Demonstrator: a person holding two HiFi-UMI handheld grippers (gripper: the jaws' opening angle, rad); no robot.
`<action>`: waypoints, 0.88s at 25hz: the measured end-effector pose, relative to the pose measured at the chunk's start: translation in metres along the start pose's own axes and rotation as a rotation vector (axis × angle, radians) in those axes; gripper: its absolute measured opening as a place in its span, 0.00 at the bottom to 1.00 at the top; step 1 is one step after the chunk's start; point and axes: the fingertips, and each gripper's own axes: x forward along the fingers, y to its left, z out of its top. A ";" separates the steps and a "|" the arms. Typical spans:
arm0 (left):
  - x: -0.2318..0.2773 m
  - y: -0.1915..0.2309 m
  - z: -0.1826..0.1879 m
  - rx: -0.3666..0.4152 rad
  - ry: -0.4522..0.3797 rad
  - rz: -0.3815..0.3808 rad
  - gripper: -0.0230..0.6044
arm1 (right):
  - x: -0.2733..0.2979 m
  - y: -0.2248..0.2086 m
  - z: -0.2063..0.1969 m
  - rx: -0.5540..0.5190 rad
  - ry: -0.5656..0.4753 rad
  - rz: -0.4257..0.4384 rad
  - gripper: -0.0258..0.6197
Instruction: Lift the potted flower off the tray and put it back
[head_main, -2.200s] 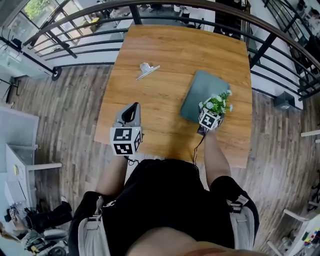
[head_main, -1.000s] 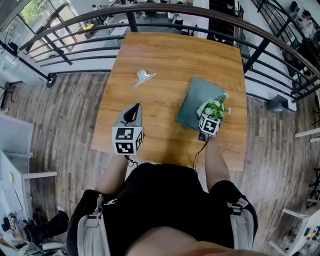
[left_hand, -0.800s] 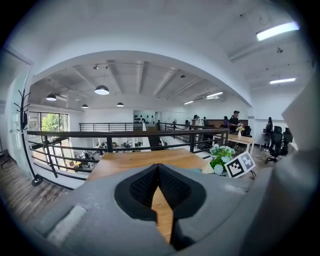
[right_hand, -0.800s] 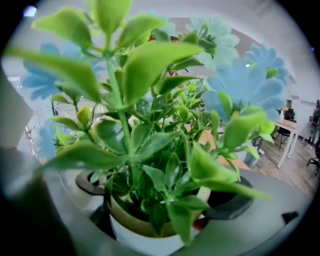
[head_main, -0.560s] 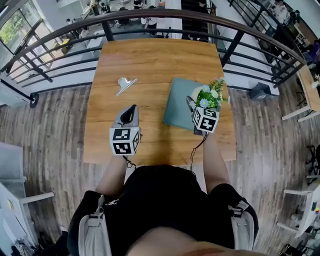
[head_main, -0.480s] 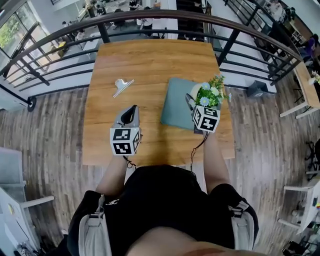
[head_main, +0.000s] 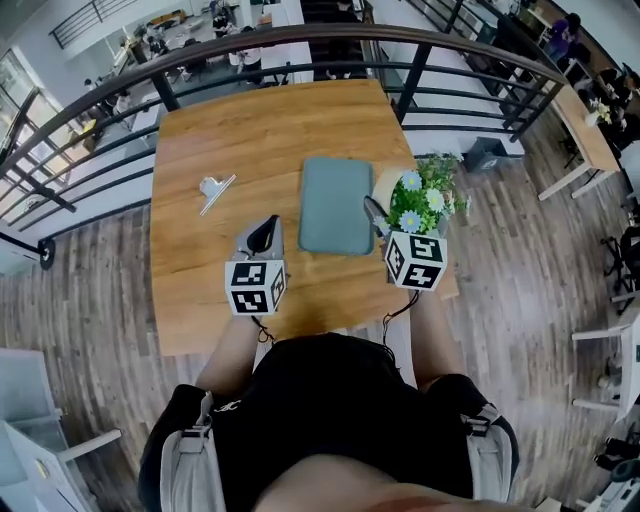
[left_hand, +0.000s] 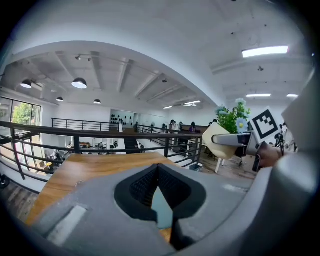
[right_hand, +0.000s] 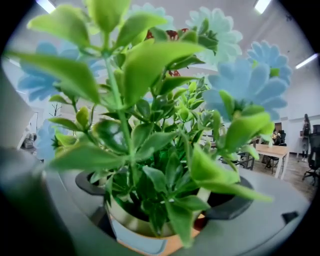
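The potted flower (head_main: 422, 192), green leaves and pale blue blooms in a cream pot, hangs in the air right of the grey-green tray (head_main: 335, 205), near the table's right edge. My right gripper (head_main: 392, 215) is shut on the pot. In the right gripper view the pot (right_hand: 135, 225) sits between the jaws of the right gripper (right_hand: 160, 200), and leaves fill the picture. My left gripper (head_main: 263, 234) hovers shut left of the tray, holding nothing. The left gripper view shows the left gripper (left_hand: 158, 172), the lifted pot (left_hand: 218, 143) and a strip of tray (left_hand: 161, 212).
A metal binder clip (head_main: 215, 188) lies on the wooden table (head_main: 260, 130) at the left. A dark railing (head_main: 300, 45) curves round the table's far side. The right table edge (head_main: 452, 270) is just under the held pot.
The right gripper has raised the potted flower off the tray and carried it to the right, beyond the tray's edge. The left gripper has stayed where it was. The head camera has shifted.
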 end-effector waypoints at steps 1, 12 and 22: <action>0.002 -0.005 0.001 -0.001 0.000 -0.011 0.06 | -0.009 0.000 -0.001 0.004 0.000 -0.002 0.94; 0.016 -0.055 0.004 0.033 0.000 -0.136 0.06 | -0.068 -0.013 -0.038 0.079 0.037 -0.066 0.94; 0.013 -0.069 -0.001 0.047 0.016 -0.181 0.06 | -0.086 -0.014 -0.043 0.097 0.035 -0.091 0.94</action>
